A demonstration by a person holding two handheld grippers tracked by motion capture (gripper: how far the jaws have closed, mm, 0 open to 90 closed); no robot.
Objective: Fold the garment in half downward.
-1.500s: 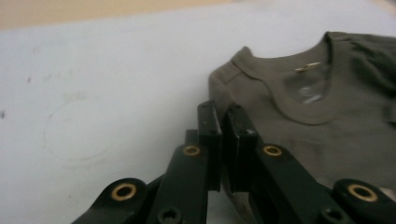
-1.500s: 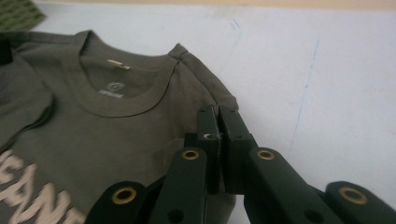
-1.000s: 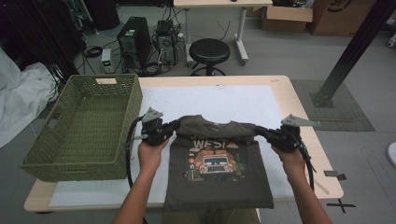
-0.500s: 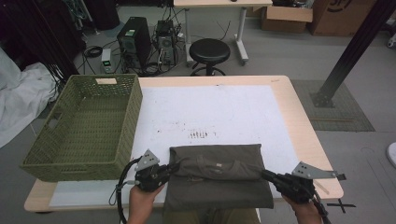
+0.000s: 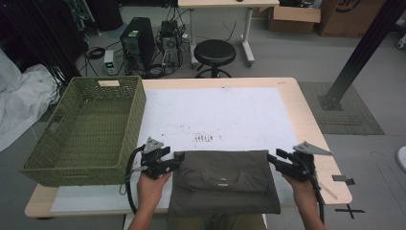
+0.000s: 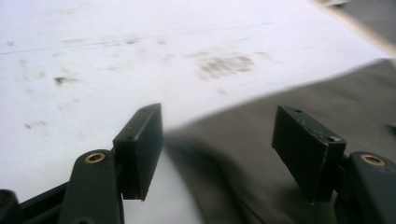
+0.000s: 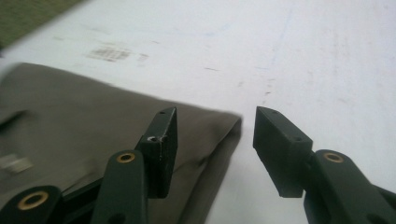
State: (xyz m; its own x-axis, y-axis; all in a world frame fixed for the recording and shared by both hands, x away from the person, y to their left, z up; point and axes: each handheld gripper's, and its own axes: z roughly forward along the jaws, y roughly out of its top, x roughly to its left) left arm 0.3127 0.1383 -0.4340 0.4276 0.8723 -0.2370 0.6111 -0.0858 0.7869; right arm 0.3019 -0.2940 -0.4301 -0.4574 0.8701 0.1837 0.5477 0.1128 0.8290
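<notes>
Both grippers sit at the near edge of the desk, one at each upper corner of a folded olive-grey shirt (image 5: 223, 184). On the left gripper (image 5: 178, 158), the jaws have just been opening: its two flat, rectangular black pads stand well apart, with the shirt's soft corner lying loose on the sheet between them and neither pad pressing on it. The right gripper (image 5: 274, 158) has just been opening too; its matte, blocky jaws gape over the shirt's opposite corner, where the doubled fabric forms a rounded, slightly puckered fold, and that cloth also lies free.

The shirt lies flat as a wide rectangle, its lower hem hanging over the desk's front edge, with a small pale label near the middle of the folded panel. It rests on a white sheet (image 5: 220, 115), smooth but scuffed with faint grey smudges and a short row of dark marks. The desk (image 5: 306, 110) shows a pale wood rim with rounded corners. On its left side stands a deep, rectangular olive-green woven basket (image 5: 122, 167), its walls an open lattice weave with a cut-out handle.
</notes>
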